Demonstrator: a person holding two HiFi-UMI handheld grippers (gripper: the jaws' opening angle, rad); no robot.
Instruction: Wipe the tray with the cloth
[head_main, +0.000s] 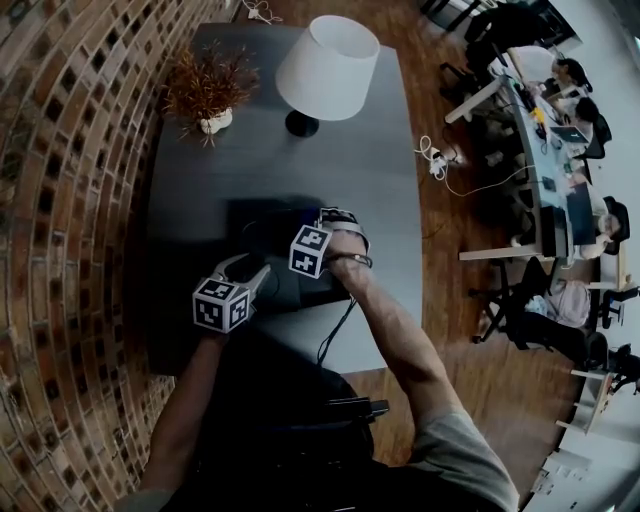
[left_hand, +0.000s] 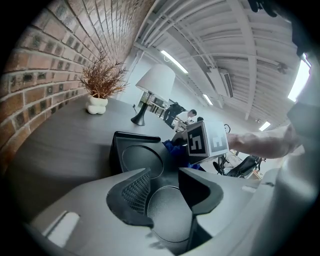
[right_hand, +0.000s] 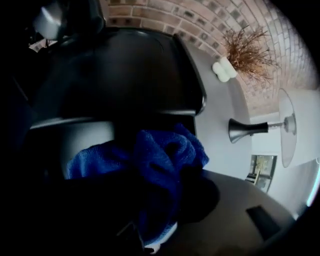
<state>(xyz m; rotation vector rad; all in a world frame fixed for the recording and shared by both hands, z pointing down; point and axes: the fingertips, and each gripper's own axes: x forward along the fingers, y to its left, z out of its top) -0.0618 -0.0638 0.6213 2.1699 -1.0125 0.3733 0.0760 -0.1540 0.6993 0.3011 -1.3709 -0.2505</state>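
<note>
Now R gripper (right_hand: 150, 202) pinches plush blue cloth (right_hand: 165, 150); black round-welled tray (left_hand: 134, 135).

Brick wall (head_main: 60, 150) flanks a grey table (head_main: 380, 200) bearing lamp (head_main: 328, 65) and dried plant (head_main: 208, 90)

R tool (right_hand: 152, 205) clamped on bunched blue cloth (right_hand: 160, 155) by dark tray (right_hand: 125, 65); lamp (right_hand: 250, 129), plant (right_hand: 245, 47) behind.

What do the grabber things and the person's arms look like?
The left gripper has a pale grey body and two dark jaws, one with a mesh-patterned pad. It and the right gripper each carry a white cube printed with black square markers. A thin black cable trails by the right one. The person wears short grey sleeves.
</note>
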